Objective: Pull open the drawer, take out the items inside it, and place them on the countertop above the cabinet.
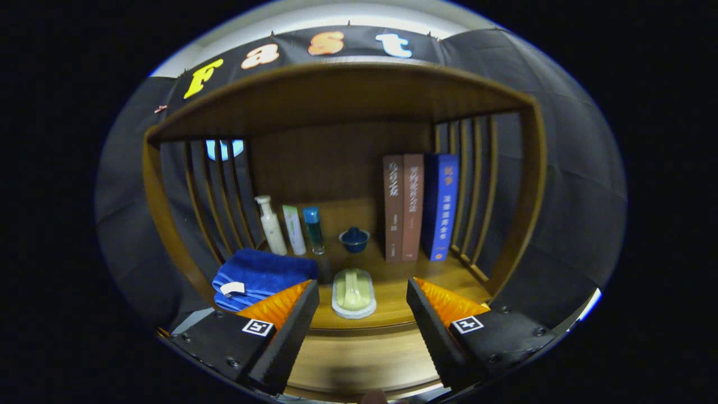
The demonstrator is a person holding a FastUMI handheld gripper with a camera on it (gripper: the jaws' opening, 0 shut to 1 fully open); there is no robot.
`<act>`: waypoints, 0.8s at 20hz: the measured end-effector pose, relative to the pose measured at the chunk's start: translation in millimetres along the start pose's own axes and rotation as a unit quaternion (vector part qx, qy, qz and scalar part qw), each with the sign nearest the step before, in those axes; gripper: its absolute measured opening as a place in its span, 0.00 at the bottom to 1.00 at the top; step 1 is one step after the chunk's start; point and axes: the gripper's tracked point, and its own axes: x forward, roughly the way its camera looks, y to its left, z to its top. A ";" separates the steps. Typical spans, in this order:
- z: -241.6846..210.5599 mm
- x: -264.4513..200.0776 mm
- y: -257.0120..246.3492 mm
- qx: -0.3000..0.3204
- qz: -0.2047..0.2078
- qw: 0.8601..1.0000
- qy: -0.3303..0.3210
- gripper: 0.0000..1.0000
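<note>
Since my gripper [363, 331] is spread wide and empty, I'd say the drawer [359, 365], just below between the fingers, is next; soap dish [353, 293] and blue towel [261, 278] already sit on the countertop [404, 292].

Book spines [420, 207] bear illegible Chinese titles; spread tool [362, 286] carries square markers [257, 327].

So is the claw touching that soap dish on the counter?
Apart. In the gripper view the open claw has bare wood showing between each finger and the soap dish, which sits between and just ahead of them.
</note>
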 end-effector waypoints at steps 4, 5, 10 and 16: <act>-24.7 -59.6 -3.4 -0.005 0.025 0.998 -0.052 0.99; -32.4 -71.3 -3.1 -0.012 0.031 0.997 -0.066 0.99; -99.3 -114.0 1.5 -0.008 0.049 0.994 -0.102 0.99; -170.5 -113.7 9.5 -0.018 0.064 0.994 -0.081 0.99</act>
